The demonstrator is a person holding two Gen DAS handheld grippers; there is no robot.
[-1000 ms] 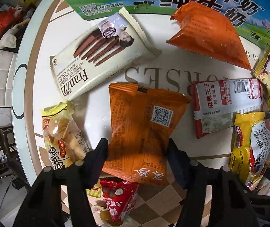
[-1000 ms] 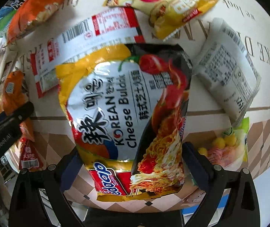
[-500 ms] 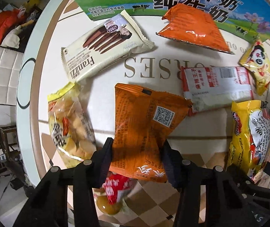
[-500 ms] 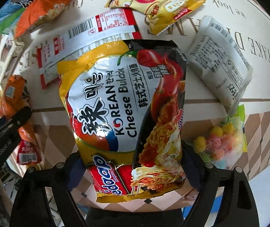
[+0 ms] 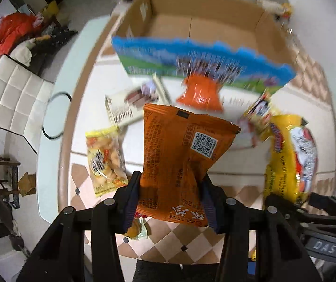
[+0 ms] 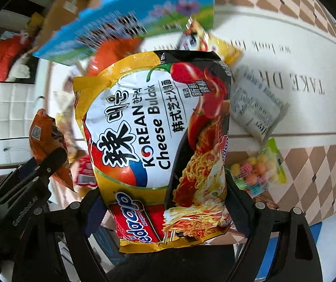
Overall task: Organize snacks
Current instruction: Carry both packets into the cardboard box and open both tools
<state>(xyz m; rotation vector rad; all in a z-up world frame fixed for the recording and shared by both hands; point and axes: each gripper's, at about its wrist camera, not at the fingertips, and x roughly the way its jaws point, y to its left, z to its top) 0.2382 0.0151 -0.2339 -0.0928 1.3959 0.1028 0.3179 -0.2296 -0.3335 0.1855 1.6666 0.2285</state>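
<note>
My left gripper [image 5: 170, 202] is clamped on an orange snack packet [image 5: 182, 162], its two pads pinching the lower half so the foil creases between them, and the packet hangs clear of the round table [image 5: 81, 108] with its QR code facing me. My right gripper [image 6: 165, 213] is closed on a wide Korean cheese noodle pack [image 6: 154, 141], gripped by its bottom end, the yellow and black bag standing up between the fingers and off the tabletop. Beyond the left packet sits an open cardboard box [image 5: 205, 23] with a blue and green printed front wall; its brown floor is in view. Just in front of that wall lie a second orange packet [image 5: 201, 91] and a white biscuit pack [image 5: 130, 108], both blurred. To the left of my held packet, a yellow-edged clear bag of puffed snacks [image 5: 104, 159] rests flat on the table. In the right view, a grey-white packet [image 6: 257, 108] lies beside the noodle pack, a clear bag of coloured candy balls [image 6: 257, 171] lies below it on the checkered part of the table, and a yellow panda-print packet [image 6: 205, 44] shows behind the noodle pack's top edge.
</note>
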